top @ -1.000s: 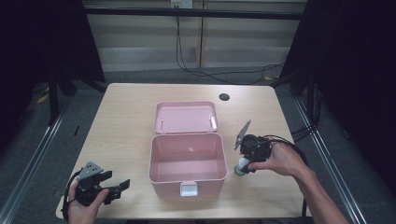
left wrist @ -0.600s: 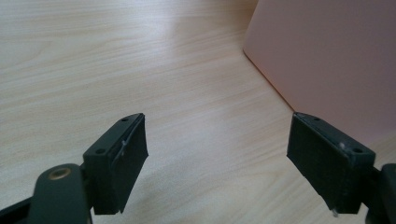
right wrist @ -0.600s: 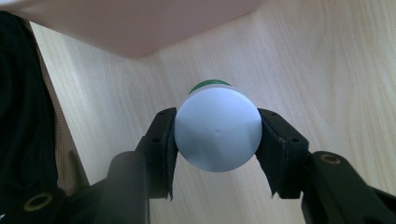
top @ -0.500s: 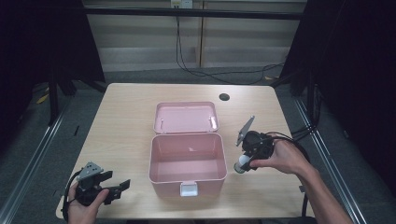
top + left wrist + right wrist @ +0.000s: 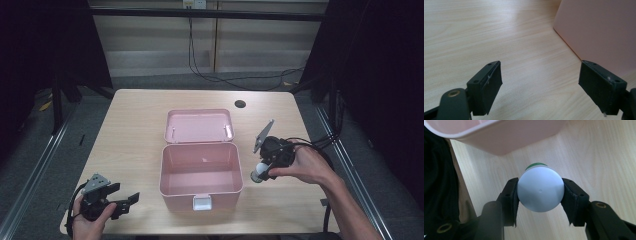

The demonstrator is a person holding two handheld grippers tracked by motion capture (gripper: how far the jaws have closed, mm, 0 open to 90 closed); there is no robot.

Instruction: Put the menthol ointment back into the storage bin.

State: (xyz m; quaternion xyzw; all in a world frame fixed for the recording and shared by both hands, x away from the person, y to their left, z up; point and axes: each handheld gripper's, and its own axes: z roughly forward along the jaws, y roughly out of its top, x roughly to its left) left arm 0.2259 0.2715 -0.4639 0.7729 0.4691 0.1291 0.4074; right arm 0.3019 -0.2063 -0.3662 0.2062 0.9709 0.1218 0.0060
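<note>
A pink box (image 5: 200, 187) stands open in the middle of the table, its lid (image 5: 199, 126) laid back behind it and its inside bare. Just right of the box's right wall, my right gripper (image 5: 262, 173) is shut on a white round-capped bottle (image 5: 258, 175). In the right gripper view both pads press the sides of the bottle (image 5: 540, 191), which has a green band behind the cap, and the box's rim (image 5: 499, 137) lies above it. My left gripper (image 5: 126, 202) rests near the table's front left corner. Its jaws stand wide apart over bare wood (image 5: 536, 62), with the box's wall (image 5: 599, 30) ahead at the right.
The wooden table (image 5: 135, 130) has a dark round hole (image 5: 240, 104) at its back right. Black cables (image 5: 320, 145) trail off the right edge from the right gripper. Dark floor and metal rails surround the table.
My right gripper has lifted the white bottle a little, staying beside the box's right wall. The left gripper has kept still.
</note>
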